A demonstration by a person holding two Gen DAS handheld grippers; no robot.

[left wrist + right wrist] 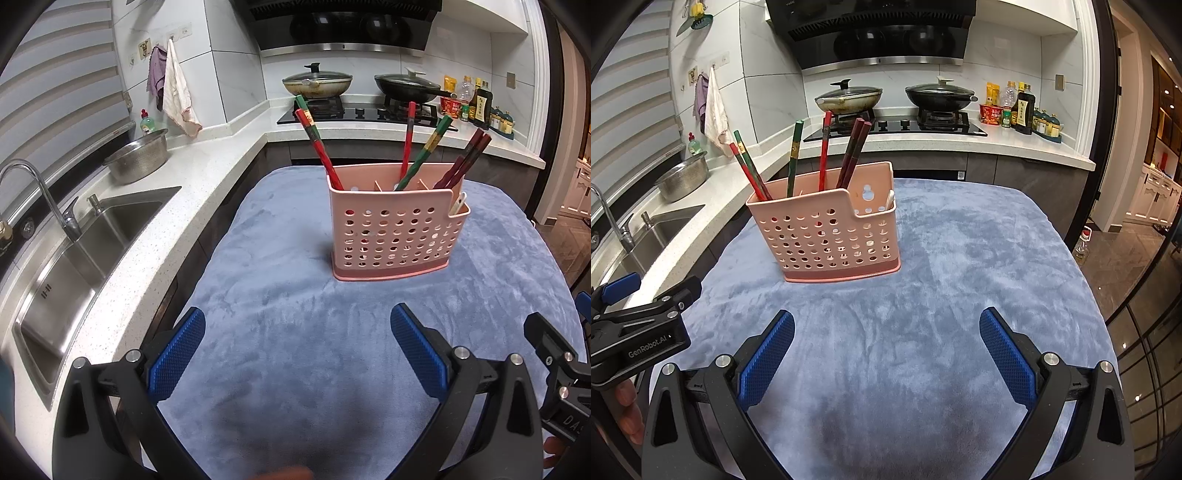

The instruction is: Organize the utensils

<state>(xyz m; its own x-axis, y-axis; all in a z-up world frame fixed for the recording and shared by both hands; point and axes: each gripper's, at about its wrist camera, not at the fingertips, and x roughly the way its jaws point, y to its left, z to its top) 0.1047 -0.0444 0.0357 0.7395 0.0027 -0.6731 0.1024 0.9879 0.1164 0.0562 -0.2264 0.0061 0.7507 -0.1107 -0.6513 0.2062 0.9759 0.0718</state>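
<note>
A pink perforated utensil holder stands upright on the blue-grey cloth. Several red, green and dark brown chopsticks lean out of its compartments, and a white utensil pokes from the low right-hand section. My left gripper hovers open over the cloth, short of the holder, with nothing between its blue pads. My right gripper is likewise open and empty, to the holder's right and nearer than it. Each gripper's body shows at the edge of the other's view.
A steel sink with a tap and a metal colander lie along the white counter on the left. Behind are a hob with two lidded pans and sauce bottles. The cloth's right edge drops to the floor.
</note>
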